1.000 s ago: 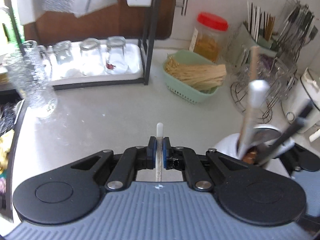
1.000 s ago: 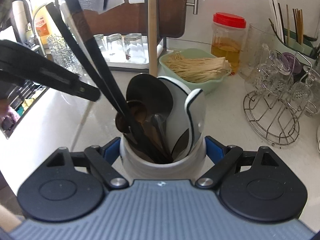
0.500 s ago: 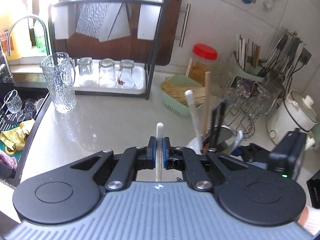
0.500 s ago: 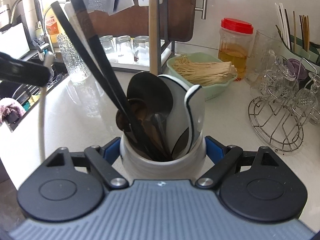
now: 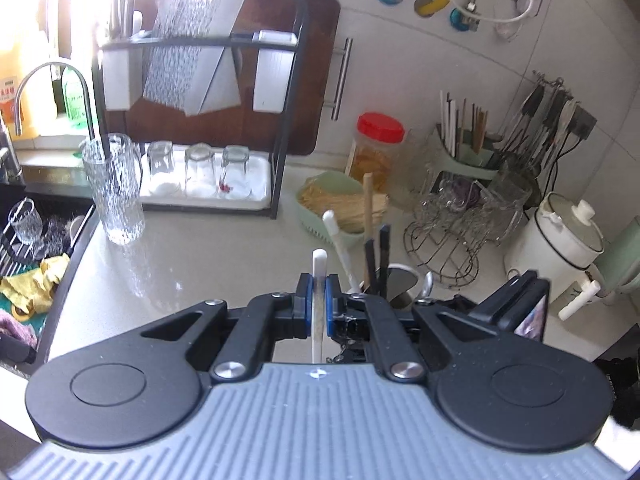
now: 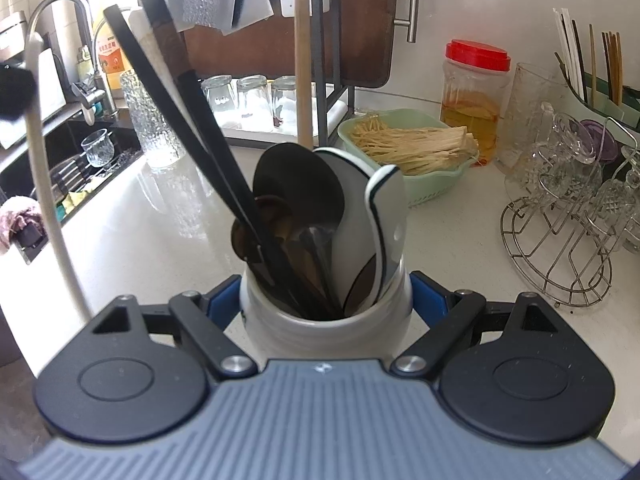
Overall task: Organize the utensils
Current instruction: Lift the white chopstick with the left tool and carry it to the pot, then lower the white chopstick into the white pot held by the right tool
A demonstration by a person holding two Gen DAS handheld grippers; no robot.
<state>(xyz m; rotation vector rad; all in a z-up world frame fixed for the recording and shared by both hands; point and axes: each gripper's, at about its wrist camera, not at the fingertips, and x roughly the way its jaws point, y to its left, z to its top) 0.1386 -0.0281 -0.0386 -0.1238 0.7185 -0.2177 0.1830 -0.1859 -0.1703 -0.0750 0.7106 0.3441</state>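
- White slim utensil handle point(image 5: 319, 276) clamped upright in our left gripper point(image 5: 319, 307), above the pale countertop point(image 5: 208, 264); its working end is hidden.
- Our right gripper point(image 6: 326, 304) grips the white ceramic utensil crock point(image 6: 326, 330), seemingly resting on the countertop.

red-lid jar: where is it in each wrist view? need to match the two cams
Left wrist: the red-lid jar stands right of centre in the upper half, against the wall, behind the green basket.
Right wrist: the red-lid jar is upper right, again just behind the green basket of pale sticks.
Shared landmark: the wire glass rack, to the right of the jar in both.
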